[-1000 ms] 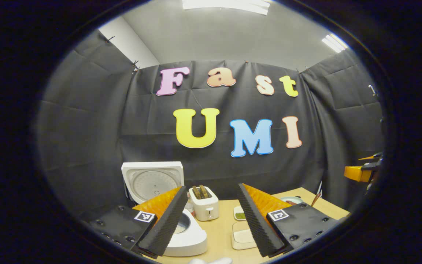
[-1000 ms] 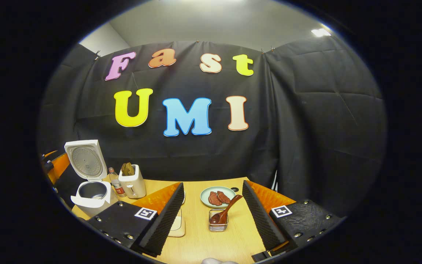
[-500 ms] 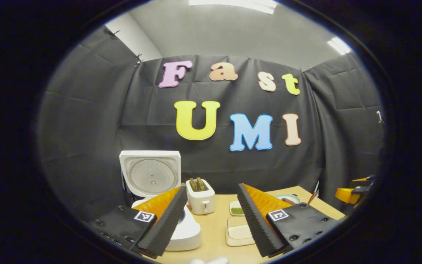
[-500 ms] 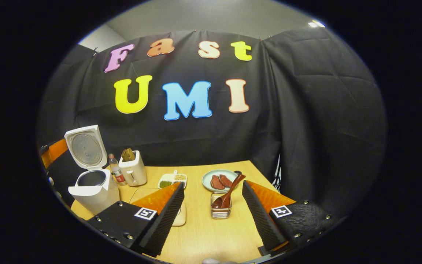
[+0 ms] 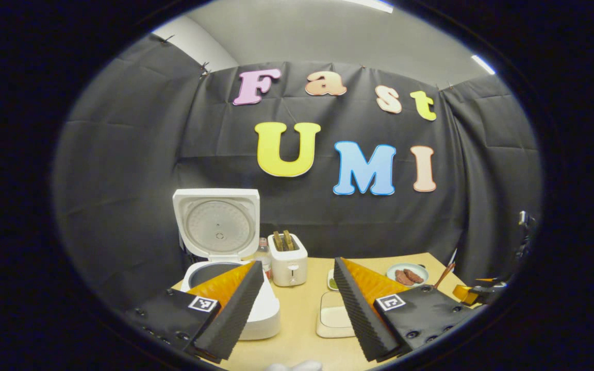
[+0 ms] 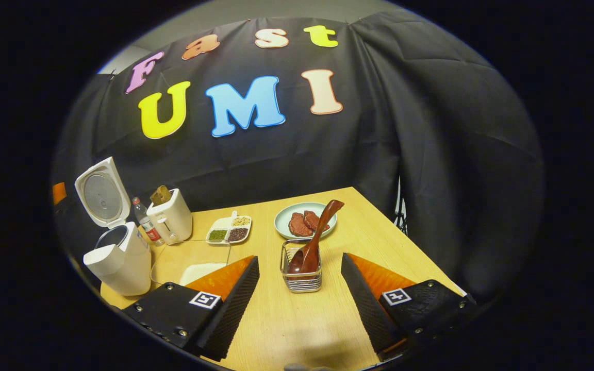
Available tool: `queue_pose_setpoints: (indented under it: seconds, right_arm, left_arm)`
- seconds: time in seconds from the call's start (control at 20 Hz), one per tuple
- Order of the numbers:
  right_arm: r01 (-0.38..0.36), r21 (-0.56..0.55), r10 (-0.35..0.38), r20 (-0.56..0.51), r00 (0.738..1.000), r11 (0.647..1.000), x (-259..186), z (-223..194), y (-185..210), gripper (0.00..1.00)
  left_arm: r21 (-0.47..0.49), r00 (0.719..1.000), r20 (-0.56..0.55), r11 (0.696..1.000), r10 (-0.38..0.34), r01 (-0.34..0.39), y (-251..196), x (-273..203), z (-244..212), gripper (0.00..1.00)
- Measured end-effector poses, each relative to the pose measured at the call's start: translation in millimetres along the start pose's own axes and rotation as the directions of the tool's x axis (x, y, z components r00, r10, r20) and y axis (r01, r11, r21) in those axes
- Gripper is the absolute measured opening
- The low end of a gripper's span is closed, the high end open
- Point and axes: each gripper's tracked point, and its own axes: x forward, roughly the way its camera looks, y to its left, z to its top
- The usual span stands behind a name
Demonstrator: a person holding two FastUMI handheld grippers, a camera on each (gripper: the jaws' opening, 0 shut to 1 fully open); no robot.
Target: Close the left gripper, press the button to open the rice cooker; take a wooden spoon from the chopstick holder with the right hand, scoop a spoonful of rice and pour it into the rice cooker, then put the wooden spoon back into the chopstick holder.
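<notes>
Right gripper (image 6: 299,278): fingers spread wide, nothing between them. It hangs above the near part of the worktop (image 6: 297,324), lined up on the chopstick holder (image 6: 301,273), which stands just beyond the fingertips and between them. The gap looks wider than the holder, so the approach appears unobstructed on both sides.

The wooden spoon (image 6: 313,240) stands bowl-down in the holder, its handle leaning up and away toward the right, so the upper handle is free for a pinch. In my judgement the handle is the part to take; it crosses in front of the plate (image 6: 284,219) of dark red slices just behind the holder, which limits room beyond it.

Left gripper (image 5: 297,304): likewise wide open and empty, held over the near left of the worktop. The rice cooker (image 5: 263,322) sits at the left edge with its lid (image 5: 217,224) already upright, so the button step appears done and the pot mouth is clear for pouring.

A flat white tray (image 5: 334,322) lies between cooker and holder; whether it holds the rice cannot be told. Farther back stand a toaster (image 6: 170,219), a small bottle (image 6: 145,226) and a divided dish (image 6: 229,230) of grains, near the rear edge against the cloth wall. The right edge lies close beside the holder.
</notes>
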Motion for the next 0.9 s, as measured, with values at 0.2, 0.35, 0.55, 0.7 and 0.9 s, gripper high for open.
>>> queue_pose_setpoints:
  seconds: [0.2,0.35,0.55,0.7,0.9]
  right_arm:
    - [0.003,0.042,-0.001,-0.035,0.999,0.999,62.1,-0.7,-19.4,0.98]
    - [0.015,0.07,-0.011,-0.049,0.999,0.997,105.6,-1.4,-30.9,0.98]
    - [0.017,0.125,-0.006,-0.085,0.996,0.992,153.2,-6.7,-36.3,0.98]
    - [0.014,0.154,0.004,-0.116,0.993,0.988,179.8,-10.8,-34.9,0.98]
    - [0.011,0.171,0.009,-0.117,0.993,0.985,190.1,-8.4,-33.7,0.96]
  left_arm:
    - [-0.002,1.0,0.009,1.0,0.018,-0.018,-15.9,0.0,10.5,0.95]
    - [-0.006,0.999,0.037,1.0,0.017,-0.016,-30.8,0.9,23.3,0.95]
    - [0.022,0.997,0.076,1.0,0.016,-0.017,-45.7,3.3,38.2,0.95]
    - [0.05,0.996,0.084,0.999,0.017,-0.021,-48.3,7.0,42.6,0.95]
    - [0.079,0.996,0.091,0.997,0.014,-0.022,-49.2,12.6,45.0,0.95]
